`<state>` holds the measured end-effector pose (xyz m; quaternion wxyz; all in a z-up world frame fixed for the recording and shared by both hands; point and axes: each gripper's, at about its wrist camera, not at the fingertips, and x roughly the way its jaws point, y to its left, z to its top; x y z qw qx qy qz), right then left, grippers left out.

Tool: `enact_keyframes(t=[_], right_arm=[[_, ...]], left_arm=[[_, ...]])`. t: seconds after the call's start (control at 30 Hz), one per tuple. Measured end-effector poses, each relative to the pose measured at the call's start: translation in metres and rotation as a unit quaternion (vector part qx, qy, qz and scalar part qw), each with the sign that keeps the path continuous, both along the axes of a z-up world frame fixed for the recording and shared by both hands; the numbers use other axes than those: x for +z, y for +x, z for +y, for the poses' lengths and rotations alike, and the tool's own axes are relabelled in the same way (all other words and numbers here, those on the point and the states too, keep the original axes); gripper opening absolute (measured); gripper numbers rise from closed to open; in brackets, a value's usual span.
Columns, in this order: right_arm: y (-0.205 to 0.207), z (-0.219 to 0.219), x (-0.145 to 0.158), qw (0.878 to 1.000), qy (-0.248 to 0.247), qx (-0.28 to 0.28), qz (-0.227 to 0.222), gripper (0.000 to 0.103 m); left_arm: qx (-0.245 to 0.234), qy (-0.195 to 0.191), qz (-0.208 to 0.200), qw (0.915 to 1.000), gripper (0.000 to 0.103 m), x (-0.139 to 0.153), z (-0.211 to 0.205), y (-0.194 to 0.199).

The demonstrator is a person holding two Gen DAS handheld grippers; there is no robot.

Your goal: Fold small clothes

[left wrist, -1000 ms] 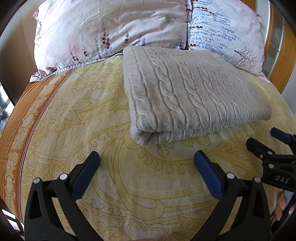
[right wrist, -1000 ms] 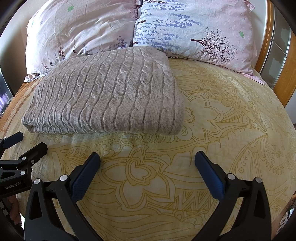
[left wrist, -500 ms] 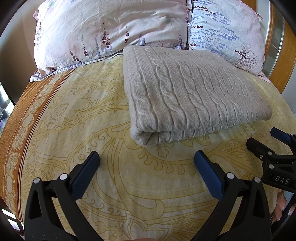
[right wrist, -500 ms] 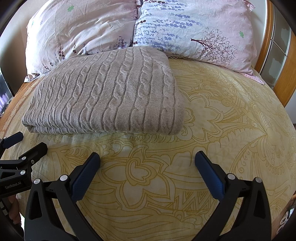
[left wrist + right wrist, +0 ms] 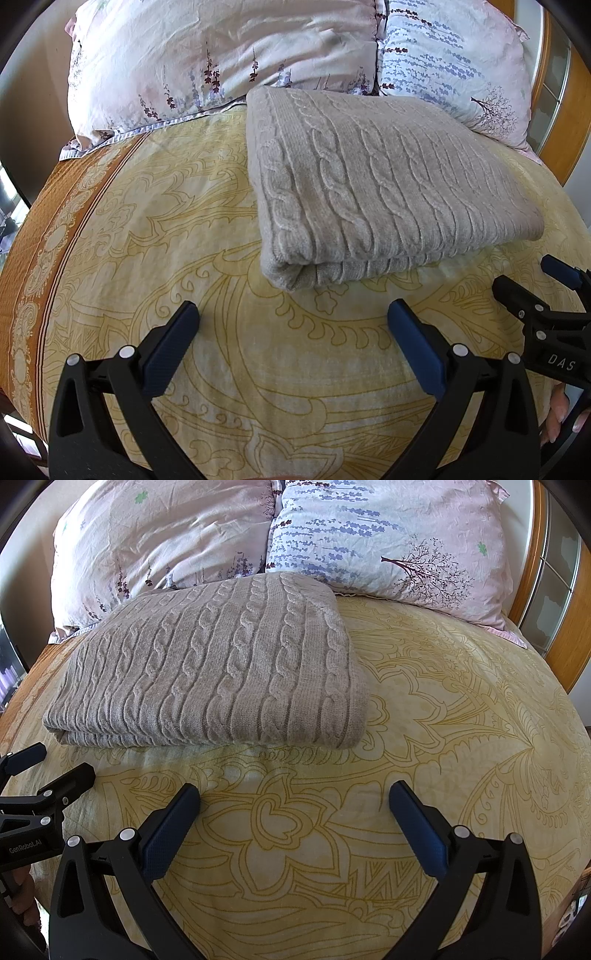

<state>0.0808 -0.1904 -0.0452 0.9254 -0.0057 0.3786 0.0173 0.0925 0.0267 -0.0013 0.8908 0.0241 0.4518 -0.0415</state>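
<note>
Both claws hang over the bed with nothing between their fingers: the left gripper (image 5: pixel 293 332) has its blue pads spread wide, and the right gripper (image 5: pixel 294 812) is spread just as wide, neither touching cloth. From the left wrist view the folded grey cable-knit sweater (image 5: pixel 384 188) lies at about 1 o'clock, near the fingertips but apart from them; from the right wrist view it sits at 11 o'clock. It rests flat on the yellow patterned bedspread (image 5: pixel 461 709), its far edge against two floral pillows (image 5: pixel 388 535) at 12 o'clock.
</note>
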Motion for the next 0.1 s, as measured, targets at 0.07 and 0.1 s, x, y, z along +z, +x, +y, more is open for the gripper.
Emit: enact_keyframes(t=[0.07,0.1], right_arm=[[0.0000,0.0000,0.0000,1.000,0.000,0.000,0.000,0.102],[0.0000,-0.0001,0.0000,1.000,0.000,0.000,0.000,0.102]], left_arm=[[0.000,0.000,0.000,1.0000,0.101,0.0001,-0.0001,0.0000],[0.000,0.000,0.000,1.0000,0.101,0.0001,0.0001,0.0000]])
